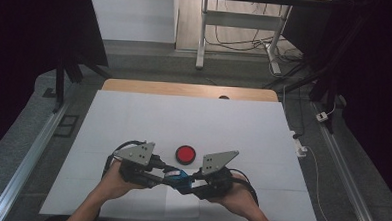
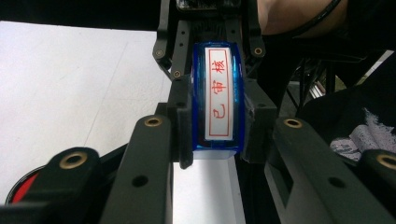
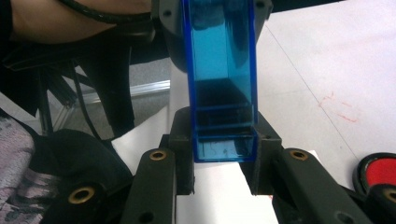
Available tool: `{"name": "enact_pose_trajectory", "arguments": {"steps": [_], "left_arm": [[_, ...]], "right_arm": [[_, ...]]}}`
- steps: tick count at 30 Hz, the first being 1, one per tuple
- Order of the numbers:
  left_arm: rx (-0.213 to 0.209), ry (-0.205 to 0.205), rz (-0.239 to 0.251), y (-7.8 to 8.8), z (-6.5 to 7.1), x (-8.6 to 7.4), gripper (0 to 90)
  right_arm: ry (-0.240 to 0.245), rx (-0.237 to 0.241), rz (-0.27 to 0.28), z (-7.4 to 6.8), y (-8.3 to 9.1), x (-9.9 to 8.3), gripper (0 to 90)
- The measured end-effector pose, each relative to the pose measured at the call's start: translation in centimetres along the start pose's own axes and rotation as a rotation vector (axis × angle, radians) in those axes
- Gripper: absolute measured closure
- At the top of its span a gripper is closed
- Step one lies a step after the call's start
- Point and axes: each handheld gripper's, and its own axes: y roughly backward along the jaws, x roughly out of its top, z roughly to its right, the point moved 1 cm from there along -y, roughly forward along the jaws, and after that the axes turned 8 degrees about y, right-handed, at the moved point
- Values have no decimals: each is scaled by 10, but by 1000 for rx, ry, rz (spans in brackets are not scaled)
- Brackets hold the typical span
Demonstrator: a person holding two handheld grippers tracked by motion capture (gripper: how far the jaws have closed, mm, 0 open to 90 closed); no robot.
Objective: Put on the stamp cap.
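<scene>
Dark curtains close off both sides of the room, and a white sheet covers the desk, whose wooden far edge shows beyond it, with metal frame legs and loose cables on the floor behind. Taking the red ink pad as the landmark: the left hand comes in from the near edge, down and to the left of the pad, its forearm angled inward, and its left tool points level toward the right, grey plate on top. Just in front of the pad, between the two hands and lifted off the sheet, is the blue stamp; the left tool is clamped on one end of it, the end with a white label with red characters. Down and to the right of the pad, the right hand mirrors that pose, and its right tool points left, clamped on the stamp's other end, a clear blue housing. On the sheet near the pad a faint red stamp mark shows
</scene>
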Motion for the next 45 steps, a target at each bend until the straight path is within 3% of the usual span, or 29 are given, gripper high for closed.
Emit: {"name": "enact_pose_trajectory", "arguments": {"steps": [10,29,39,41,45], "left_arm": [[-46,31,27,-1,-4,-4,695],[-118,101,82,-3,-8,-9,693],[-100,98,104,-6,-7,-11,696],[-95,92,101,-6,-7,-10,695],[-75,86,83,-4,-6,-5,694]], "right_arm": [[47,4,-13,-2,0,2,688],[67,33,1,-2,1,4,690],[30,34,3,-2,3,3,690],[32,42,-11,-1,4,4,690],[24,31,12,0,4,3,687]]}}
